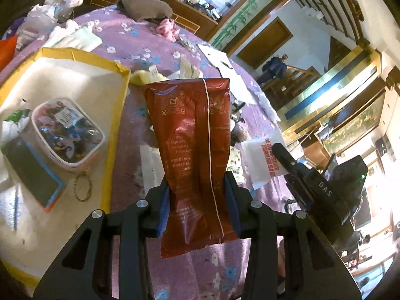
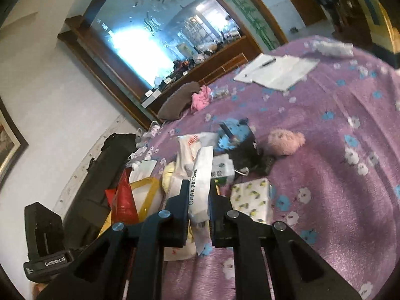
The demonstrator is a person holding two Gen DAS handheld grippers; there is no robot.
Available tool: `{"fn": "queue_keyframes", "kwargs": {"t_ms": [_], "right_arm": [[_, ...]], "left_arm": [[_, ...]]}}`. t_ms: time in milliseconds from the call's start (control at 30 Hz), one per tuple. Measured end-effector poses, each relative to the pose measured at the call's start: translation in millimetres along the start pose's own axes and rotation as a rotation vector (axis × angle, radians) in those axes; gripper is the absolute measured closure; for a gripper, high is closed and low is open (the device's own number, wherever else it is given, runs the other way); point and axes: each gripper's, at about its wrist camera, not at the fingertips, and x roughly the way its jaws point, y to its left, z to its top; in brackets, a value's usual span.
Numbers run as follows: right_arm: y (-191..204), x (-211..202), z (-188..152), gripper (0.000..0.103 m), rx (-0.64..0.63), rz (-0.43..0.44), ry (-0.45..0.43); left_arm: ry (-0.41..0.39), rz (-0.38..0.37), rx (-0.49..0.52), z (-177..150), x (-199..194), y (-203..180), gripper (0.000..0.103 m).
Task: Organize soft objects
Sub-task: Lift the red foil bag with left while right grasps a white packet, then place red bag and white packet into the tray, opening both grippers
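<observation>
left gripper (image 1: 197,200) clamped on red foil packet (image 1: 192,150), lifted beside yellow-rimmed box (image 1: 120,105) at left. right gripper (image 2: 198,205) pinched shut on white glove packet (image 2: 201,175) above purple blanket (image 2: 337,175). slick wrappers, likely to slip if swung.

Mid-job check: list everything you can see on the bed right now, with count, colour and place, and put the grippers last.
Foil snack packet: one, dark red, in left gripper.
Glove packet: one, white, in right gripper.
Shallow cardboard box: one, yellow-edged, left on bed.
Clear plastic tub: one, white-rimmed, inside box.
Fleece bedspread: one, purple floral.
Plush toy: one, pink, mid-bed.
Paper sheets with pen: white, far side.
Knitted hat: one, grey-brown, by headboard.
Left gripper: black, clamping the packet.
Right gripper: black, clamping the gloves.
</observation>
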Motion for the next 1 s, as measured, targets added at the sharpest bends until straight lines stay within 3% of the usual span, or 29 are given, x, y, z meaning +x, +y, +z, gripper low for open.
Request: {"fn": "queue_keyframes", "kwargs": {"t_ms": [133, 267, 533, 700, 867, 1000], "right_arm": [[18.8, -6.0, 0.8, 0.092, -0.009, 0.042, -0.020], [38.1, 2.9, -2.1, 0.092, -0.015, 0.127, 0.022], [84.1, 58.0, -10.5, 0.093, -0.060, 0.252, 0.140], [104.2, 106.5, -19.3, 0.093, -0.036, 0.312, 0.230], [123.8, 161.3, -20.7, 0.093, -0.029, 0.332, 0.314], [128.8, 186.8, -29.9, 0.093, -0.058, 0.310, 0.351]], "left_arm": [[-0.035, -0.022, -0.012, 5.4, -19.5, 6.4, 0.064], [-0.072, -0.034, -0.028, 14.4, -39.4, 16.1, 0.064], [-0.110, 0.072, -0.064, 47.6, -64.8, 62.2, 0.064], [-0.060, 0.147, -0.066, 76.6, -65.0, 97.2, 0.064], [-0.007, 0.246, 0.029, 107.7, -59.4, 122.4, 0.064], [0.109, 0.296, 0.072, 118.9, -33.8, 148.9, 0.064]]}}
